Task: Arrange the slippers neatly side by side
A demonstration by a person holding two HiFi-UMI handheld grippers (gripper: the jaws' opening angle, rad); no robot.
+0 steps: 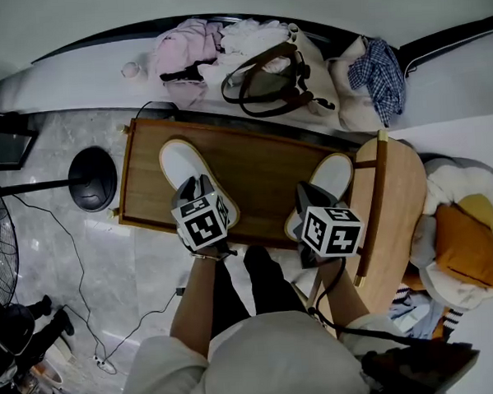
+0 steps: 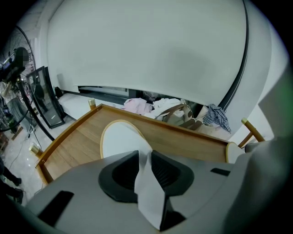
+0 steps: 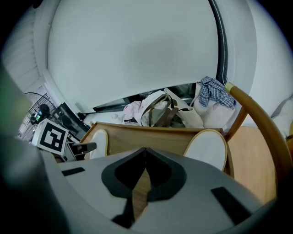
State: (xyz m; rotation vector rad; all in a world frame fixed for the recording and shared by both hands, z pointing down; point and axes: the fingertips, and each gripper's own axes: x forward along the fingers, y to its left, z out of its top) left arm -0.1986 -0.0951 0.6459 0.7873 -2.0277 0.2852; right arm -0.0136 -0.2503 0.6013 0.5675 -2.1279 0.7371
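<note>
Starting nearest the person, the left gripper [image 2: 145, 156] has its jaws closed on a thin fold of white fabric at the heel end of the left slipper [image 2: 120, 138], and the pads press on it. The right gripper [image 3: 145, 153] has its jaws together at the tips with nothing between them; only bare wood shows behind.

Seen from the head view, the left slipper [image 1: 181, 164] lies at the 9 o'clock end of the counter [image 1: 261, 168], toe toward 11 o'clock. The right slipper [image 1: 333, 176] lies at the 3 o'clock end, toe toward 1 o'clock, close against the chair [image 1: 388, 194]. The two are well apart and splayed, so the arranging is judged barely begun.

Beyond the counter at 12 o'clock stands a bag [image 1: 275, 77] among loose clothes [image 1: 187, 45].

Risks noted:
- The hold is on a narrow pinch of soft material, so it may pull free, or the slipper may swing and land askew.
- Dragging instead of lifting could catch the sole on the counter's raised rim.
- The right slipper sits at the counter's edge, and a careless nudge could tip it off toward the chair.
</note>
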